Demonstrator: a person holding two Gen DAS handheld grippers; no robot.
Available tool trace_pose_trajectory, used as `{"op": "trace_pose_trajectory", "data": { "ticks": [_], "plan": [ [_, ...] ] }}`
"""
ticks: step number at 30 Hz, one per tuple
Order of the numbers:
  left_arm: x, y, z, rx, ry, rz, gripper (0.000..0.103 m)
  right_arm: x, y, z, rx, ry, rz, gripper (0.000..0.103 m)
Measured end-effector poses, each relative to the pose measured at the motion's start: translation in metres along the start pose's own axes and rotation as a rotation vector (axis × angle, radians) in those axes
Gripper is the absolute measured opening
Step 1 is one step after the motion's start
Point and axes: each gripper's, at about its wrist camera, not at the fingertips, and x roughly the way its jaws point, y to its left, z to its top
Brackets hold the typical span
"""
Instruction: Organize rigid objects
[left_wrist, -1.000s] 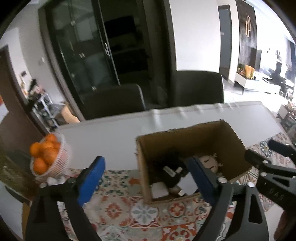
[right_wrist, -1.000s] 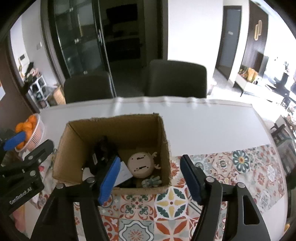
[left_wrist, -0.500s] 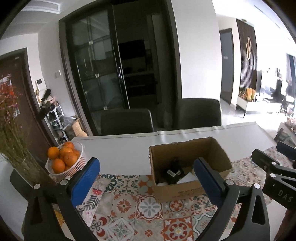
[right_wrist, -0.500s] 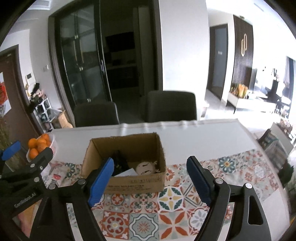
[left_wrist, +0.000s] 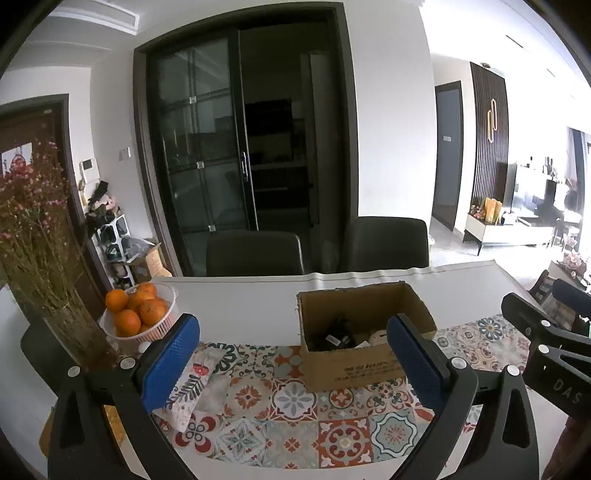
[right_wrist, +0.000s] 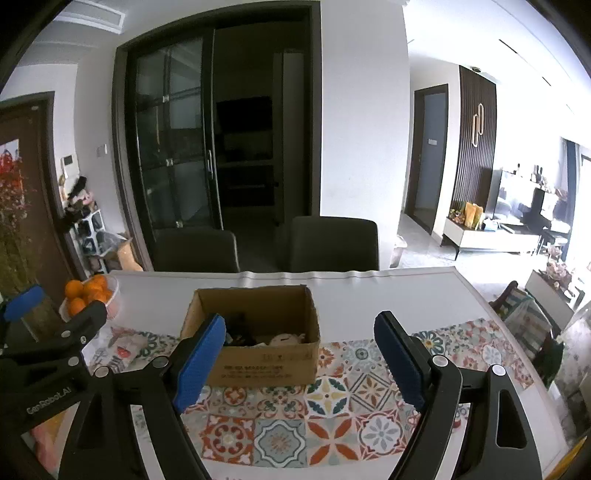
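An open cardboard box (left_wrist: 354, 369) (right_wrist: 258, 363) stands on the patterned table runner (left_wrist: 295, 413). Inside it lie black items (left_wrist: 334, 334) (right_wrist: 240, 328) and a white round thing (left_wrist: 376, 336) (right_wrist: 284, 338); the box walls hide the rest. My left gripper (left_wrist: 291, 326) hovers open, back from the box and to its left, nothing between its blue pads (left_wrist: 168, 363). My right gripper (right_wrist: 299, 321) also stands open and empty, back from the box's front wall. Each gripper shows at the edge of the other's view.
A white basket of oranges (left_wrist: 138, 314) and a glass vase of dried pink flowers (left_wrist: 74, 332) stand at the left. A printed pouch (left_wrist: 192, 384) lies on the runner's left end. Two dark chairs (left_wrist: 255, 254) stand behind the white table (left_wrist: 240, 295).
Both grippers have drawn back and risen from just over the box, so it now looks smaller and farther. Their jaws stand wider than a second ago.
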Motion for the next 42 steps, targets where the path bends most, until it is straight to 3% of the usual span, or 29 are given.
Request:
{"op": "trace_pose_trajectory", "data": {
  "ticks": [20,42],
  "plan": [
    [-0.039,0.003,-0.028,0.024,-0.031,0.018,0.103,-0.035,0.004,-0.027,-0.012,-0.004,0.05,0.085],
    [-0.047,0.004,-0.025,0.015,-0.046,0.009,0.103,-0.042,0.004,-0.027,-0.006,-0.021,0.045,0.085]
  ]
}}
